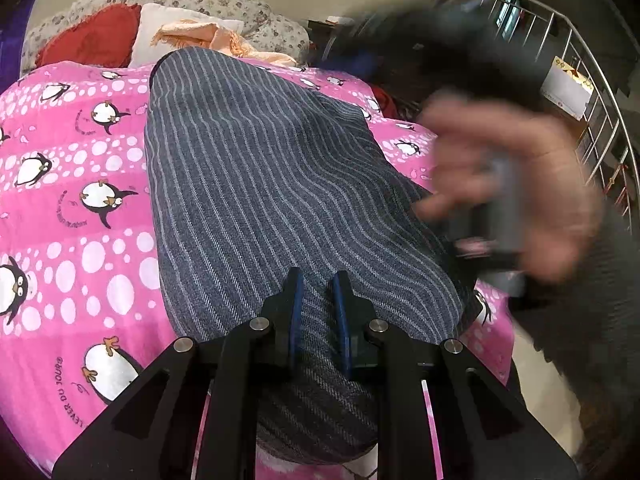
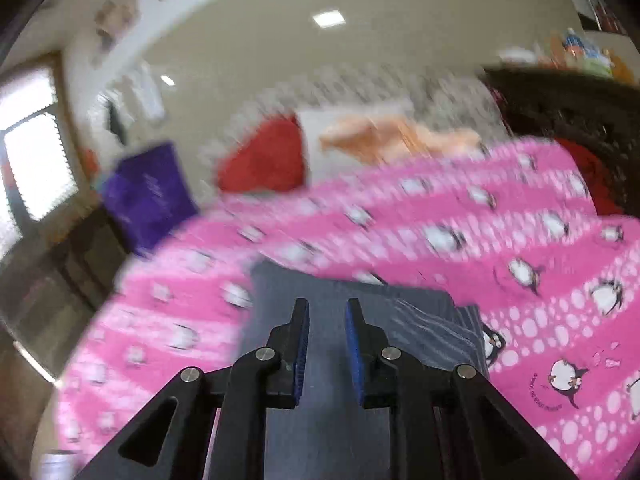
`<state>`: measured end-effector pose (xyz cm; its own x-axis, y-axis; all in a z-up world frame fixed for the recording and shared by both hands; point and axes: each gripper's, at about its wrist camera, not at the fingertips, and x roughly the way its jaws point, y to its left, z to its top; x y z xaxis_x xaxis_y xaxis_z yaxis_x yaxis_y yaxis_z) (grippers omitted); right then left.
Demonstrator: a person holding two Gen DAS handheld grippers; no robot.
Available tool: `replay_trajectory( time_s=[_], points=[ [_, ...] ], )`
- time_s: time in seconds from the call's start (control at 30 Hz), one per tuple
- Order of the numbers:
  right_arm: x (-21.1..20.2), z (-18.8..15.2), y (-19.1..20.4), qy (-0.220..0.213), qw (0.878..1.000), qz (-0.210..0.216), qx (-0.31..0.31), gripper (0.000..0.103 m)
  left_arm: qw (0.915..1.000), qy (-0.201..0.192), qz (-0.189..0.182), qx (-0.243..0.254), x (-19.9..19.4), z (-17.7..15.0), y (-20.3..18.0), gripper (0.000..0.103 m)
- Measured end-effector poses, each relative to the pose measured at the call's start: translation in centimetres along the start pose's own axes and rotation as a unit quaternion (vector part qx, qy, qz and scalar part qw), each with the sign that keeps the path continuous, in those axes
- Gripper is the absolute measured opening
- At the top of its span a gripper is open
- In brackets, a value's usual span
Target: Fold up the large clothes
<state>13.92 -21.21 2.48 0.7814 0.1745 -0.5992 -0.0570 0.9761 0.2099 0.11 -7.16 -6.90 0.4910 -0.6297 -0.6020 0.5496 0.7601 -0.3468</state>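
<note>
A dark blue garment with thin pale stripes (image 1: 256, 184) lies lengthwise on a pink penguin-print bedspread (image 1: 76, 208). My left gripper (image 1: 318, 280) hovers over the garment's near end, its blue-padded jaws a little apart with nothing between them. In the left wrist view a blurred hand (image 1: 516, 184) holds the other gripper handle at the right, above the garment's right edge. In the right wrist view my right gripper (image 2: 328, 308) is open and empty above the folded striped garment (image 2: 352, 320). That view is motion-blurred.
A red cushion (image 1: 92, 36), a white pillow (image 1: 160, 24) and a peach cloth (image 1: 208, 38) lie at the head of the bed. A metal railing (image 1: 592, 92) stands at the right. A purple box (image 2: 148, 196) stands left of the bed.
</note>
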Motion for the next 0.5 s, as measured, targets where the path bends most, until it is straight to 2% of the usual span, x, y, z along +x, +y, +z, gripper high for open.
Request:
replay_trajectory(
  time_s=[0.03, 0.07, 0.1, 0.13, 0.2, 0.27, 0.33, 0.37, 0.43, 0.5],
  points=[
    [2.0, -1.1, -0.9, 0.015, 0.999, -0.046, -0.009, 0.017, 1.0000, 0.000, -0.002, 0.000, 0.0, 0.0, 0.0, 0.014],
    [3.1, -2.0, -1.9, 0.030, 0.998, -0.063, -0.008, 0.017, 1.0000, 0.001, -0.006, 0.005, 0.2, 0.0, -0.1, 0.014],
    [5.1, -3.2, -3.6, 0.067, 0.996, -0.055, 0.026, 0.017, 0.9999, -0.001, 0.000, 0.014, 0.2, 0.0, -0.5, 0.014],
    [5.6, -3.1, -4.5, 0.079, 0.995, -0.043, 0.047, 0.017, 0.9999, 0.000, 0.002, 0.016, 0.2, 0.1, -0.6, 0.014],
    [5.3, -2.9, -5.8, 0.066, 0.994, -0.018, 0.082, 0.017, 0.9999, 0.001, -0.004, 0.013, -0.4, 1.3, -0.5, 0.014],
    [5.2, -2.9, -5.7, 0.065, 0.995, -0.017, 0.078, 0.019, 0.9998, -0.018, 0.003, 0.008, -1.4, 3.1, -0.4, 0.014],
    [5.2, -2.9, -5.5, 0.066, 0.995, -0.019, 0.075, 0.020, 0.9979, -0.058, 0.026, 0.010, -2.2, 6.8, 0.1, 0.014],
    [5.0, -3.0, -5.6, 0.066, 0.995, -0.019, 0.075, 0.020, 0.9972, -0.064, 0.038, 0.004, -1.8, 8.7, 0.6, 0.014],
    [5.1, -2.9, -5.5, 0.067, 0.995, -0.019, 0.076, 0.020, 0.9961, -0.054, 0.068, -0.011, 0.1, 11.7, 1.9, 0.014],
    [5.2, -3.0, -5.6, 0.068, 0.994, -0.014, 0.081, 0.020, 0.9921, -0.013, 0.107, -0.064, 4.1, 14.8, 4.5, 0.014]
  ],
)
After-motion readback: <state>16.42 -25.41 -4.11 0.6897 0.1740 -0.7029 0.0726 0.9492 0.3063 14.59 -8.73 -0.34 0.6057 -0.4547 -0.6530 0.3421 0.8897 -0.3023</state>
